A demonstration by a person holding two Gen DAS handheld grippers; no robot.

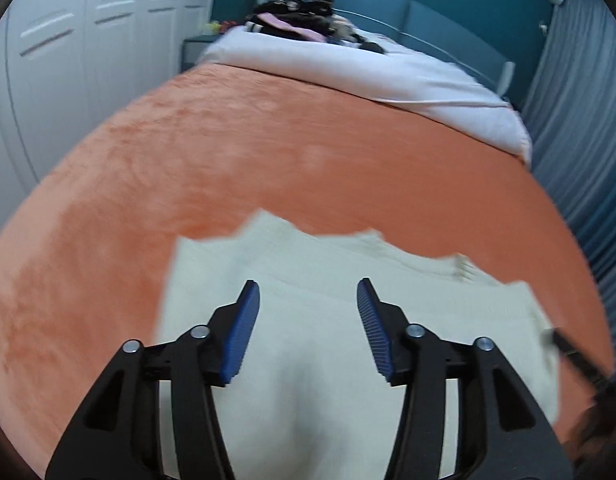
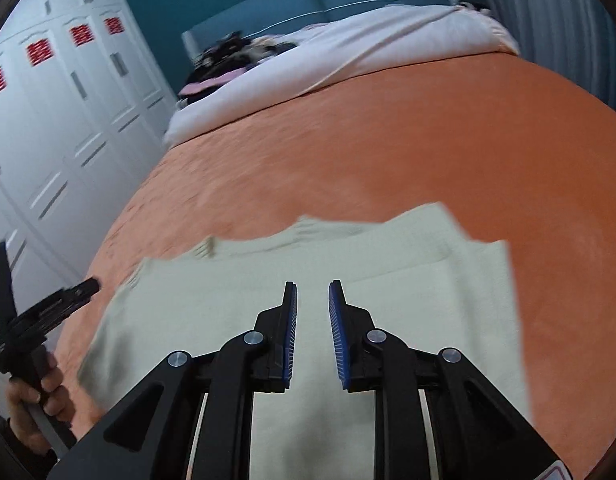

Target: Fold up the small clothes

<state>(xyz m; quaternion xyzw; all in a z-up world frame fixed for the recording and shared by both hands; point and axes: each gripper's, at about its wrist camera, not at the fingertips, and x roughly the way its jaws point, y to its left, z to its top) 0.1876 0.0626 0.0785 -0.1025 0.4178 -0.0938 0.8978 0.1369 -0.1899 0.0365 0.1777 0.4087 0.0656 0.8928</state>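
Note:
A cream-coloured small garment (image 1: pixel 327 320) lies flat on the orange bed cover (image 1: pixel 228 168), partly folded with a ragged far edge. It also shows in the right wrist view (image 2: pixel 268 280). My left gripper (image 1: pixel 308 292) is open and empty, held above the garment's middle. My right gripper (image 2: pixel 311 292) is open with a narrow gap, empty, above the garment too. The left gripper (image 2: pixel 64 300) appears at the left edge of the right wrist view, held in a hand, beside the garment's left edge.
A white duvet (image 1: pixel 367 76) is folded back at the head of the bed, with a pile of dark and pink clothes (image 1: pixel 300 24) behind it. White wardrobe doors (image 1: pixel 88 60) stand to the left. A grey curtain (image 1: pixel 579 140) hangs on the right.

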